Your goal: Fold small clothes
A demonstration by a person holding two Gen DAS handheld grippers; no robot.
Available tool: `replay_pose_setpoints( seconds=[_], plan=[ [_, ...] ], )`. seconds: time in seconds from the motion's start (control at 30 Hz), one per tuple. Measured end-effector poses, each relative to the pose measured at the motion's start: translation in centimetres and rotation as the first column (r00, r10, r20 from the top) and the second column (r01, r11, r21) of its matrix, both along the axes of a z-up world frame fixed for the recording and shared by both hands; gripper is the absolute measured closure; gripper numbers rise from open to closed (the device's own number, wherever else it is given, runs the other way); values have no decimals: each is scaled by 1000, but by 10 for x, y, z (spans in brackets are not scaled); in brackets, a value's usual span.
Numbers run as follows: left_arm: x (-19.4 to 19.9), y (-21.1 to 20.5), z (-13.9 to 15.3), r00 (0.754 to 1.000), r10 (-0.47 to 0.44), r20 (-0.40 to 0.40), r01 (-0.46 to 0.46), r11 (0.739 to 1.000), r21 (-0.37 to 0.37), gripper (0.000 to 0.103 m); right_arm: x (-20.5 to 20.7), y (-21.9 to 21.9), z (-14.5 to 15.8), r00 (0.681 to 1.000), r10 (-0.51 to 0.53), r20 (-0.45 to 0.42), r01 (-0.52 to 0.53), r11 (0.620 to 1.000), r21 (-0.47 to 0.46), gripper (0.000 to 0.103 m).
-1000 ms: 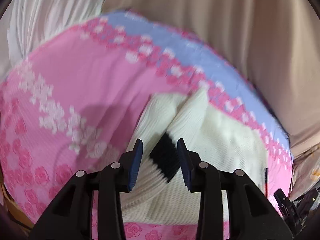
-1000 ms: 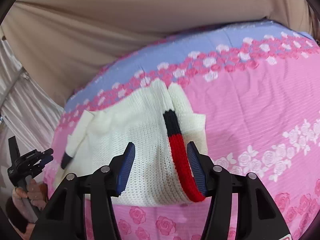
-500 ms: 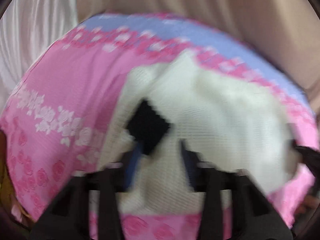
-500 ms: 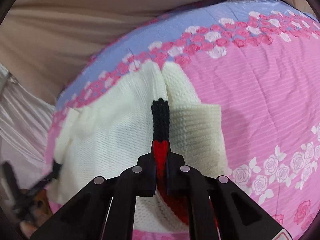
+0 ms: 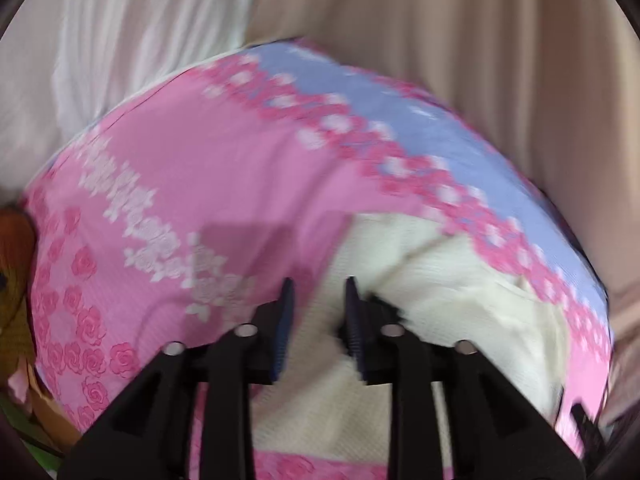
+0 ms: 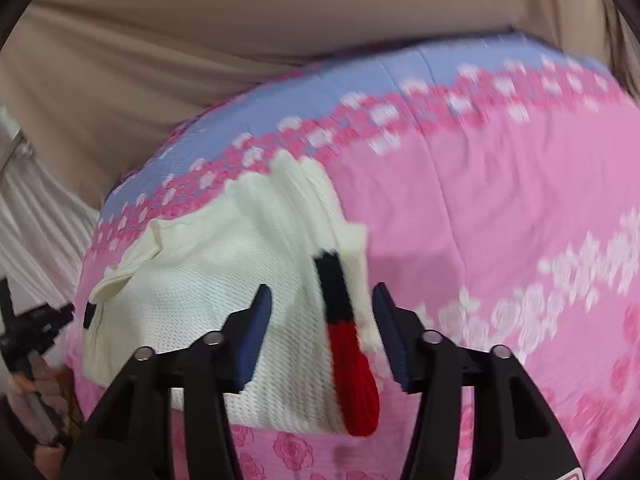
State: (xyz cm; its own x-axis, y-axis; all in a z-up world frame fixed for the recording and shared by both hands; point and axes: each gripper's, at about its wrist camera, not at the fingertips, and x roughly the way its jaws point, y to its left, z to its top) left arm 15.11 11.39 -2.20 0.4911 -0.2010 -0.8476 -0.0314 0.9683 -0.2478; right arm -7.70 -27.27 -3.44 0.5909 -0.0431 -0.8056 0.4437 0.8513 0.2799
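Note:
A small cream knitted sweater (image 6: 224, 280) lies on a pink flowered bedsheet (image 6: 500, 208). Its black and red cuff (image 6: 348, 344) lies on top at the near right. My right gripper (image 6: 322, 304) is open above the sweater, with the cuff between its jaws and no contact showing. In the left wrist view the sweater (image 5: 460, 308) lies low and right on the sheet (image 5: 208, 184). My left gripper (image 5: 318, 296) is open over the sweater's left edge, with a black cuff patch (image 5: 384, 308) beside its right finger.
Beige curtains (image 6: 200, 40) hang behind the bed, and white pleated curtains (image 5: 132, 32) on the left. The sheet has a lilac band (image 6: 440, 64) along its far edge. The left gripper (image 6: 28, 324) shows at the right wrist view's left edge.
My right gripper was shut on the red and black cuff half a second ago and has opened; the cuff lies on the sweater. My left gripper has swung left and pulled back.

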Motion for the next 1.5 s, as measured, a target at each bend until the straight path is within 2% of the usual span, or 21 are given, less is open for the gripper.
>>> replay_pose_setpoints(
  seconds=[0.07, 0.17, 0.23, 0.27, 0.33, 0.4, 0.47, 0.5, 0.57, 0.63, 0.73, 0.77, 0.83, 0.93, 1.03, 1.13, 1.27, 1.3, 1.37, 1.43, 1.5],
  plan=[
    [1, -34, -1, 994, -110, 9, 109, 994, 26, 56, 20, 3, 0, 1000, 28, -11, -28, 1000, -8, 42],
    [8, -79, -17, 974, -225, 17, 222, 968, 119, 50, 48, -5, -13, 998, 38, -47, -39, 999, -18, 41],
    [18, -97, -34, 966, -259, 2, 254, 948, 192, 51, 61, -11, -29, 996, 32, -81, -33, 999, -13, 41],
    [27, -101, -44, 963, -268, -6, 263, 942, 210, 66, 68, -13, -38, 995, 44, -94, -43, 999, 9, 55],
    [45, -94, -50, 970, -243, -27, 243, 951, 189, 92, 73, -17, -44, 993, 50, -105, -46, 998, 44, 95],
    [69, -63, -43, 993, -111, -33, 113, 991, 71, 93, 64, -22, -29, 1000, 18, -23, -16, 998, 66, 96],
    [90, -36, -43, 999, 7, -49, -5, 1000, 30, 93, 56, -34, -24, 999, -37, 13, 36, 996, 78, 96],
    [99, -25, -47, 997, 53, -59, -51, 998, 41, 93, 57, -40, -32, 999, -52, -16, 53, 996, 76, 95],
    [112, -7, -57, 991, 96, -92, -87, 992, 96, 92, 60, -46, -48, 993, -62, -100, 70, 994, 79, 90],
    [103, 7, -53, 990, 106, -96, -100, 993, 63, 92, 51, -42, -42, 994, -69, -85, 75, 994, 74, 83],
    [55, 23, -31, 997, 61, -49, -60, 998, 31, 86, 25, -26, -23, 996, -71, -59, 73, 997, 37, 42],
    [40, 27, -29, 997, 47, -54, -46, 999, 16, 76, 11, -21, -21, 996, -70, -52, 72, 997, 39, 38],
    [8, 35, -31, 996, 26, -81, -28, 999, -19, 63, -13, -11, -24, 995, -61, -73, 66, 996, 58, 38],
    [-45, 43, -41, 991, 21, -131, -32, 996, -84, 56, -57, 2, -43, 991, -71, -114, 85, 988, 128, 37],
    [-82, 49, -58, 979, 92, -183, -122, 980, -160, 49, -79, 6, -63, 989, -87, -117, 112, 967, 228, 37],
    [-88, 47, -82, 951, 143, -274, -207, 953, -221, 49, -80, 5, -82, 989, -126, -83, 148, 919, 364, 35],
    [-75, 43, -86, 943, 209, -258, -274, 929, -249, 37, -63, 2, -88, 984, -178, -11, 164, 876, 454, 22],
    [-69, 44, -86, 939, 220, -266, -293, 916, -275, 39, -57, 2, -90, 983, -182, -8, 164, 865, 474, 24],
    [-60, 46, -87, 933, 209, -295, -307, 889, -341, 75, -47, 0, -87, 983, -186, 5, 159, 855, 493, 88],
    [-56, 50, -77, 932, 193, -306, -301, 882, -363, 80, -48, -4, -72, 977, -212, 25, 172, 852, 495, 90],
    [-61, 54, -59, 950, 151, -273, -250, 892, -377, 83, -60, -5, -42, 979, -194, 64, 146, 882, 447, 91]
  ],
)
